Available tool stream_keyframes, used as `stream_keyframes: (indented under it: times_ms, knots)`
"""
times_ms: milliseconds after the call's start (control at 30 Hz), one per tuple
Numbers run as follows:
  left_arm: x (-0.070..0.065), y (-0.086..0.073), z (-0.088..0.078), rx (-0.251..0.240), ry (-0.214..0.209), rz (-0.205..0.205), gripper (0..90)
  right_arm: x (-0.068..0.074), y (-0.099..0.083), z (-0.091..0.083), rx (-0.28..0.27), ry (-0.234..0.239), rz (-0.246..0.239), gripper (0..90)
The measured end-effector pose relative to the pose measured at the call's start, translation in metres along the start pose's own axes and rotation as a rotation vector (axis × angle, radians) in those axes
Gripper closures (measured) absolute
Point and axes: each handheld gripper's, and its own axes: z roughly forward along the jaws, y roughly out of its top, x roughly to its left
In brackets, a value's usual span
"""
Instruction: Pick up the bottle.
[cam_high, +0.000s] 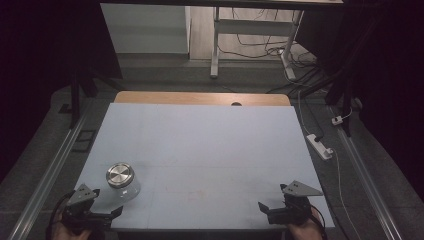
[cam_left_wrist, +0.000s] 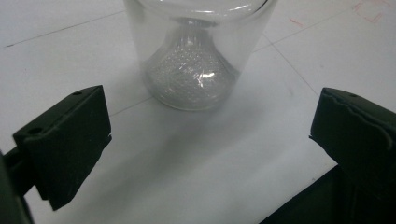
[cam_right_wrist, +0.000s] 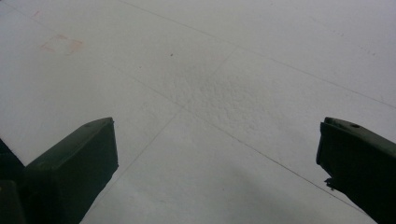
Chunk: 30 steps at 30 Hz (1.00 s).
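Left hand-held gripper (cam_high: 111, 212) rests at the near left corner of the pale blue bench (cam_high: 210, 145), just short of a clear round glass jar with a brushed metal lid (cam_high: 121, 181) standing upright, lid upward. Its own view shows jaws spread wide, empty, the jar (cam_left_wrist: 196, 60) ahead between them. Right hand-held gripper (cam_right_wrist: 217, 168) gapes wide over bare bench.

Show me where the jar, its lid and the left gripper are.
jar (cam_left_wrist: 189, 70): left gripper view, glass wall.
lid (cam_high: 120, 174): high view, metal top.
left gripper (cam_high: 107, 212): high view, between its fingertips.
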Motion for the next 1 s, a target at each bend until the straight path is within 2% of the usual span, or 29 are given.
stream_keyframes:
  times_ms: [167, 233, 367, 400, 467, 633, 733, 933, 1000]
  knots:
    - [0.0, 0.003, 0.001, -0.015, -0.012, 0.01, 0.0, 0.0, 0.0, 0.001, 0.007, 0.004, -0.005, 0.0]
    - [0.0, 0.005, 0.001, -0.02, -0.015, 0.029, 0.0, 0.001, 0.0, 0.001, 0.008, 0.005, -0.006, 0.0]
    - [0.004, 0.01, 0.005, -0.047, -0.053, 0.046, 0.0, 0.001, 0.001, 0.002, 0.017, 0.011, -0.013, 0.0]
    - [0.004, 0.01, 0.005, -0.047, -0.053, 0.046, 0.0, 0.001, 0.001, 0.002, 0.019, 0.012, -0.015, 0.0]
    - [0.006, 0.013, 0.007, -0.071, -0.08, 0.043, 0.0, 0.001, 0.001, 0.002, 0.023, 0.012, -0.018, 0.0]
    - [0.01, 0.016, 0.011, -0.088, -0.097, 0.032, 0.0, 0.001, 0.001, 0.003, 0.029, 0.016, -0.02, 0.0]
    - [0.011, 0.018, 0.013, -0.097, -0.096, 0.029, 0.0, 0.002, 0.001, 0.003, 0.032, 0.018, -0.023, 0.0]
    - [0.01, 0.024, 0.023, -0.102, -0.059, 0.063, 0.0, 0.002, 0.001, 0.004, 0.036, 0.019, -0.027, 0.0]
    - [0.011, 0.027, 0.025, -0.099, -0.055, 0.063, 0.0, 0.002, 0.001, 0.004, 0.038, 0.02, -0.028, 0.0]
